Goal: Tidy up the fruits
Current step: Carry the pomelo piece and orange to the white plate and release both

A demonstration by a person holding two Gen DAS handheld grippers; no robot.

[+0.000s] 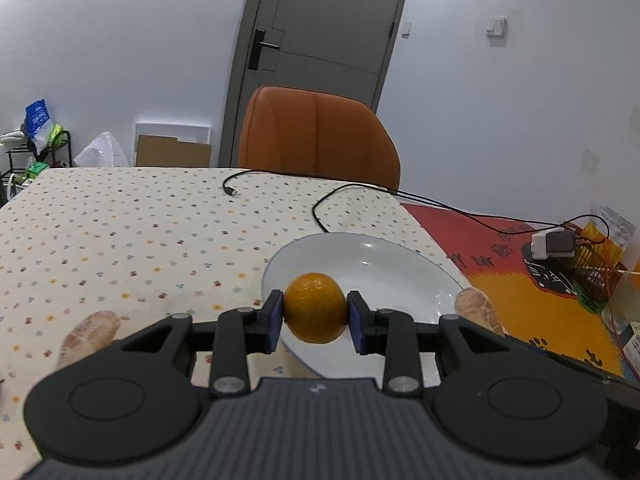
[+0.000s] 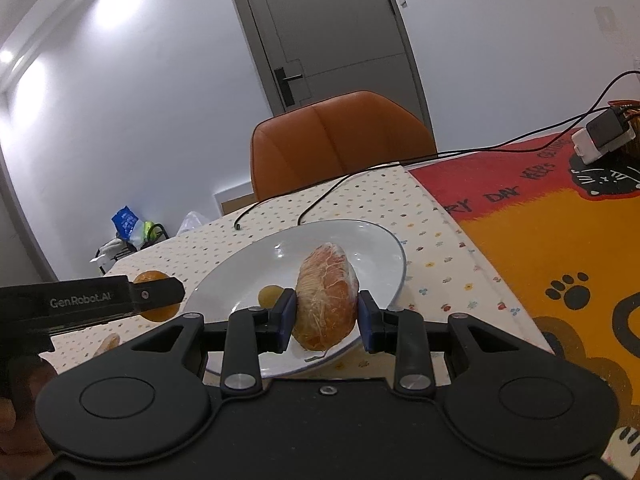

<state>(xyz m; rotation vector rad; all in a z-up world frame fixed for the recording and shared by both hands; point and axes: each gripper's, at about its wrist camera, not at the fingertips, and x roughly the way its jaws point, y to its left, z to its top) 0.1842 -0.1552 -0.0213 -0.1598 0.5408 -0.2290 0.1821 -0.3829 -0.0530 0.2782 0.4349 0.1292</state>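
In the left wrist view my left gripper point(image 1: 315, 312) is shut on an orange point(image 1: 315, 306), held just above the near rim of a white plate point(image 1: 384, 256). A peeled citrus segment point(image 1: 90, 334) lies on the dotted tablecloth to the left; another segment point(image 1: 476, 308) shows at the plate's right rim. In the right wrist view my right gripper point(image 2: 327, 316) is shut on a peeled, pith-covered segment point(image 2: 326, 292) over the plate point(image 2: 360, 240). The left gripper point(image 2: 160, 294) with the orange point(image 2: 150, 277) appears at the left. A further segment point(image 2: 108, 342) lies on the cloth.
An orange chair point(image 1: 316, 136) stands behind the table. Black cables point(image 1: 320, 208) run across the cloth to a white and grey adapter point(image 1: 552, 244) on a red and orange mat point(image 1: 520, 292). A green basket point(image 1: 592, 280) sits at the right. A yellowish spot point(image 2: 270, 295) shows on the plate.
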